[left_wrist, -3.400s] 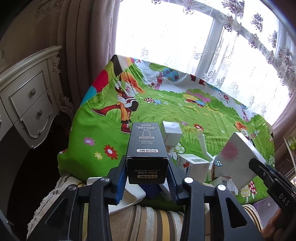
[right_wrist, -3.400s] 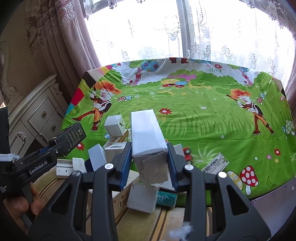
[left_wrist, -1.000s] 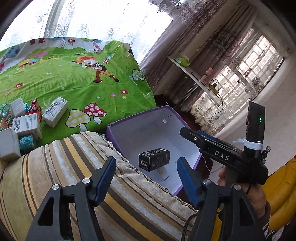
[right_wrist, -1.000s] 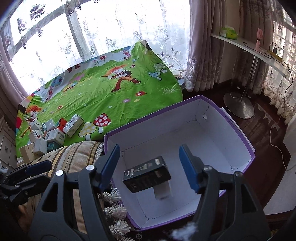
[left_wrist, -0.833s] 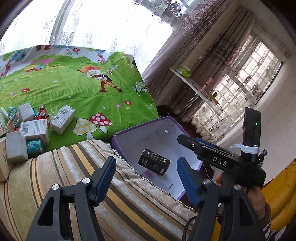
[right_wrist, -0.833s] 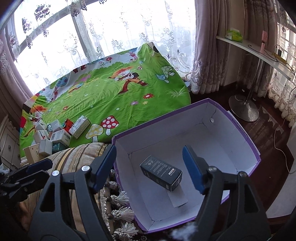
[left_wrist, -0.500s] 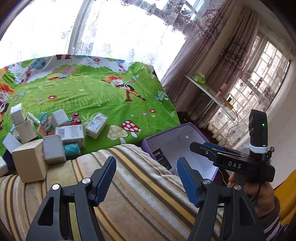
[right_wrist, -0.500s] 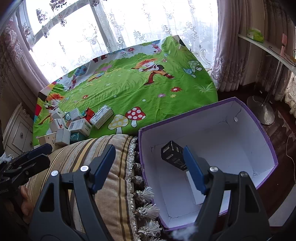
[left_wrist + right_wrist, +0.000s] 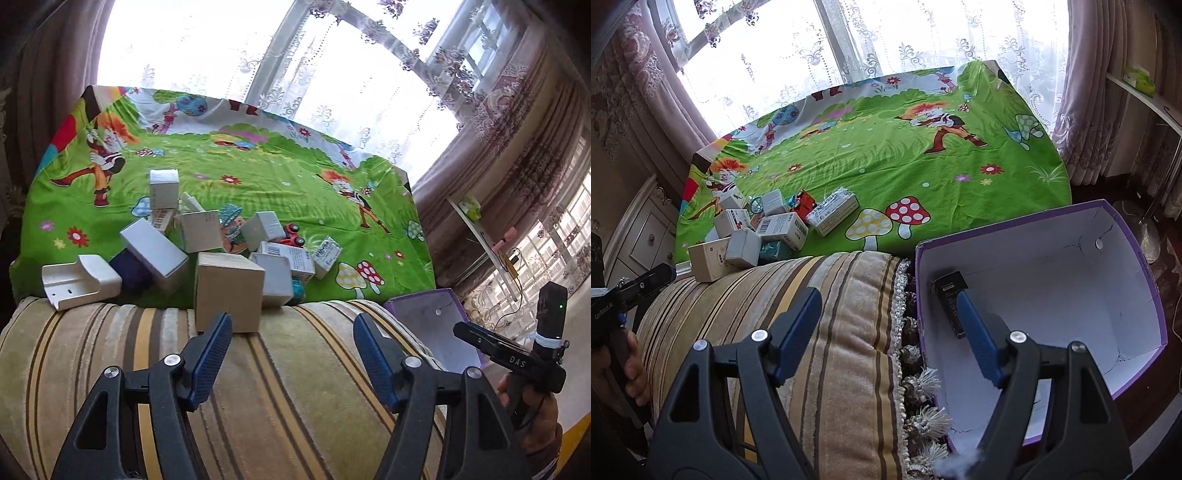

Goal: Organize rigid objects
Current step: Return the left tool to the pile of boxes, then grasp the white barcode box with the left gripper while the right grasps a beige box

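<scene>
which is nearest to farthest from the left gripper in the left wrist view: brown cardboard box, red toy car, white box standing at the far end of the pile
1. Brown cardboard box: nearest the left gripper, resting on the striped cushion's edge, just beyond the jaws.
2. Red toy car: mid-pile, on the green sheet, slightly right.
3. White box: farthest, upright at the pile's far left end.

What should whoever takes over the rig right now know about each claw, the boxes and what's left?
Left claw: open, nothing in it, over the striped cushion, facing the pile.
Right claw: open, nothing in it; its jaws have just been opening. It hangs at the purple bin.
Done: black box lies in the bin, against its near-left wall.
Left: the loose pile on the green sheet, including the tan box, white boxes, white holder and red toy car.
</scene>
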A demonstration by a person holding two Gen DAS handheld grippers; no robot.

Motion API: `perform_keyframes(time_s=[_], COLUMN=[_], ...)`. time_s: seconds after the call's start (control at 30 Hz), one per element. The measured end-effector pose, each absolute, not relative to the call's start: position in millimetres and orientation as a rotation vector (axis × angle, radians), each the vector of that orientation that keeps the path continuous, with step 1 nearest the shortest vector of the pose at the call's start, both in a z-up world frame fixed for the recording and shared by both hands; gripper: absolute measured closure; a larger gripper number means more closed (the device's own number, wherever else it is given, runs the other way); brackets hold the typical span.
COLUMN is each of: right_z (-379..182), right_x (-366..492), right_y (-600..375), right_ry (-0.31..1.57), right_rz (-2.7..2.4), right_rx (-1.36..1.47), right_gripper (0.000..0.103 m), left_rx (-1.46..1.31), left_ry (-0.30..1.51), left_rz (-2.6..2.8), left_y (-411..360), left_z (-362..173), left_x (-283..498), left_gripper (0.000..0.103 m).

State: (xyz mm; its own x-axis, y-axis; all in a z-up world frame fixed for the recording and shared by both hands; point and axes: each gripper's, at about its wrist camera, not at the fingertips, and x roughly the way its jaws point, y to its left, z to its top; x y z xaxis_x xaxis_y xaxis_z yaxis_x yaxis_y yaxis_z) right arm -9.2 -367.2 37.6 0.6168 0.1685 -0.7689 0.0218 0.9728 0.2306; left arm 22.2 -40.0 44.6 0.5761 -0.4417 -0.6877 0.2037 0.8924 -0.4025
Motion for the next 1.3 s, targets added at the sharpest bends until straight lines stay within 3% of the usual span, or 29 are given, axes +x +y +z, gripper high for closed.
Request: perform_keyframes(time_s=[0.53, 0.93, 1.3], right_z=[48.6, 55.0, 52.9], right_x=[14.9, 28.2, 44.1], right_y=[-314.5, -223.0, -170.1], right_ry=[0.922, 0.914, 0.936], right_rz=[0.186, 0.338, 0.403], right_rx=[0.133, -0.031, -0.065], right_gripper=[0.024, 0.022, 0.019], left_rx=[-0.336, -0.305, -0.290], left_ry=[0.965, 1.139, 1.201], left_rz=[-0.204, -0.183, -0.159], left_y=[3.4, -10.9, -14.8], left_z=[34.9, 8.1, -10.6], left_x=[83.8, 171.3, 193.2], left_gripper=[0.034, 0.034, 0.034])
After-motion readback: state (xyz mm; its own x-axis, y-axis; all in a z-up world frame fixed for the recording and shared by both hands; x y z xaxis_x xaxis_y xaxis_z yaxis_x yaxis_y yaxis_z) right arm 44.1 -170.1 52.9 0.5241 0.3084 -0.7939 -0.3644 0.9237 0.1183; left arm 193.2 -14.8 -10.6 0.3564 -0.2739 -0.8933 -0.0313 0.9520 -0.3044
